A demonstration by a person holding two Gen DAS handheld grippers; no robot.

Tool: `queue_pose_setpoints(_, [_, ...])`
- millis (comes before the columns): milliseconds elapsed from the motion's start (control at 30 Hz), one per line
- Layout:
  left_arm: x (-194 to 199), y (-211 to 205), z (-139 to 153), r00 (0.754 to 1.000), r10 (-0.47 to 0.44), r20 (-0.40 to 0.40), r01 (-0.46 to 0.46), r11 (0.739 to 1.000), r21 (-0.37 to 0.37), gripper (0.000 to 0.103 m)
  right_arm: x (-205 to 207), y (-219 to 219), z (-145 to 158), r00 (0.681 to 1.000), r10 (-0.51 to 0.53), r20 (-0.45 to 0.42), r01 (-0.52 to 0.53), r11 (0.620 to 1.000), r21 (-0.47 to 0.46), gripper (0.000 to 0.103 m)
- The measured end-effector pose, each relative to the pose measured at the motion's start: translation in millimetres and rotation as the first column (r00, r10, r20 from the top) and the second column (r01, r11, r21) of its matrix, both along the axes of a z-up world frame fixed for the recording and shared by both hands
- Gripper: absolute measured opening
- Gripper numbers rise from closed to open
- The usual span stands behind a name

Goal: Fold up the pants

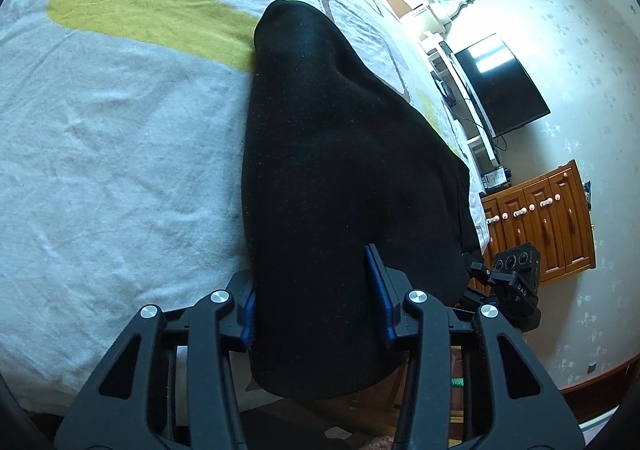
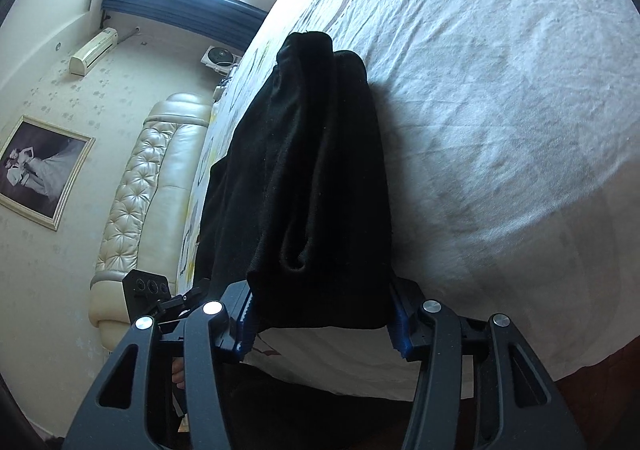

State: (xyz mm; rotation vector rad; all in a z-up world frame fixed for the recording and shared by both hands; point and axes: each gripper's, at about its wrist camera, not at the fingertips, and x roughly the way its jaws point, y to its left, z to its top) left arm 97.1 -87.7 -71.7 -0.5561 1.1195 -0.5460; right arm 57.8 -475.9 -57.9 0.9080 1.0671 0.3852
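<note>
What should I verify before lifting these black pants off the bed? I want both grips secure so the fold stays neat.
1. Left gripper has the black fabric pants between its blue pads: ok.
2. Right gripper has the pants between its fingers: ok.
3. Pads pressing firmly on cloth: cannot tell.
4. Cloth at the right gripper is bunched in folds, not flat: not ok.
5. Far end of the pants rests on the white patterned bedsheet: ok.
6. Bedsheet beside the pants free of other items: ok.
</note>
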Motion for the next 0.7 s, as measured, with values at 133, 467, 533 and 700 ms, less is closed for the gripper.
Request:
queue_pose_setpoints(133, [0.1,4.0,2.9,1.0,0.002,0.004,-0.002,1.0,0.017,0.04,0.9,5.8,1.9,1.0,0.0,-0.003,0.0,1.0,-0.005,0.052])
queue_pose_setpoints(467, [-5.7,35.4,8.7,0.999,0.037,0.009,-0.038,0.997,0.071,0.04,14.8,33.5,-0.1,0.999,0.046,-0.015,-0.046,0.999,-0.002,0.052])
queue_pose_setpoints(533, [-9.4,48.1,8.6,0.998,0.056,0.006,-0.056,0.996,0.075,0.04,18.9,43.0,-2.4,0.998,0.062,-0.017,-0.062,0.998,0.009,0.052])
queue_pose_setpoints(700, [-18.6,78.9,10.7,0.995,0.099,0.004,-0.099,0.991,0.091,0.04,33.0,67.7,-3.6,0.993,0.112,-0.023,-0.112,0.994,0.015,0.052])
